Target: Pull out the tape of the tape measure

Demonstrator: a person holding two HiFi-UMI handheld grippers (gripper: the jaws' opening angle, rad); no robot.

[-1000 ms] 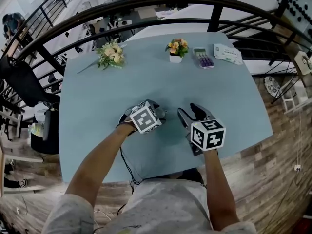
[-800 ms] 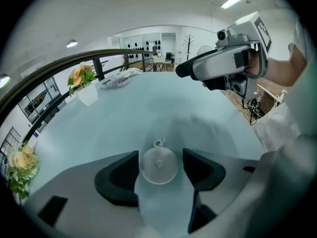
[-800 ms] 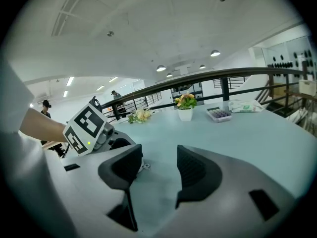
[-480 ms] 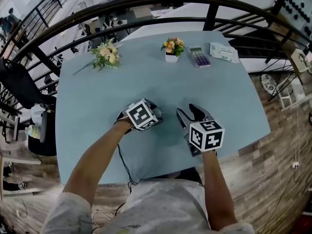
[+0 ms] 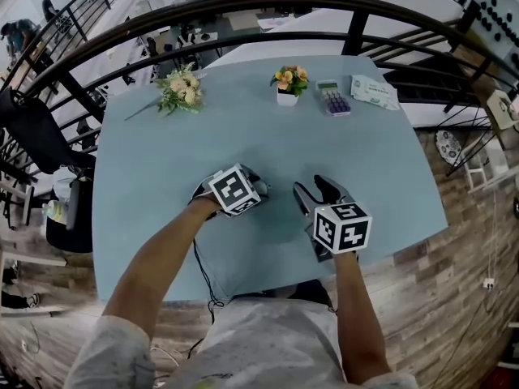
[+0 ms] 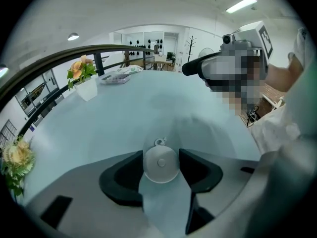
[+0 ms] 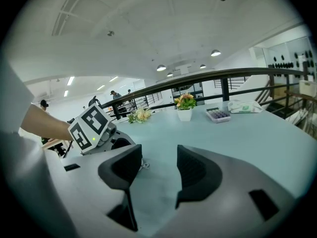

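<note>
Both grippers are parked over the near half of the table [image 5: 162,152], side by side with a small gap between them. The left gripper [image 5: 259,188] is tipped steeply down. The tape measure [image 6: 161,163], a small round white disc with a button in the middle, sits right between its jaws. Those jaws have just been closing in, and in the left gripper view the black pads [image 6: 126,175] meet the disc on both sides, so it's pinched across its width. The little ring [image 6: 159,142] on the tape end pokes out the far side of the disc, away from the person, and no tape is drawn out.

The right gripper [image 7: 158,155] is spread wide with only bare table between its jaws. It's angled down more gently. In the right gripper view the ring shows just past the inner edge of its left jaw, near it but not between the jaws. The left gripper's marker cube [image 7: 90,127] is just beyond that.

From the head view the tape measure is mostly hidden under the left gripper.

Far edge of the table: a loose bouquet [image 5: 180,90] on the left, a small flower pot [image 5: 289,83] in the middle, then a calculator [image 5: 332,97] and a packet [image 5: 373,90]. A dark railing [image 5: 243,6] curves around behind
</note>
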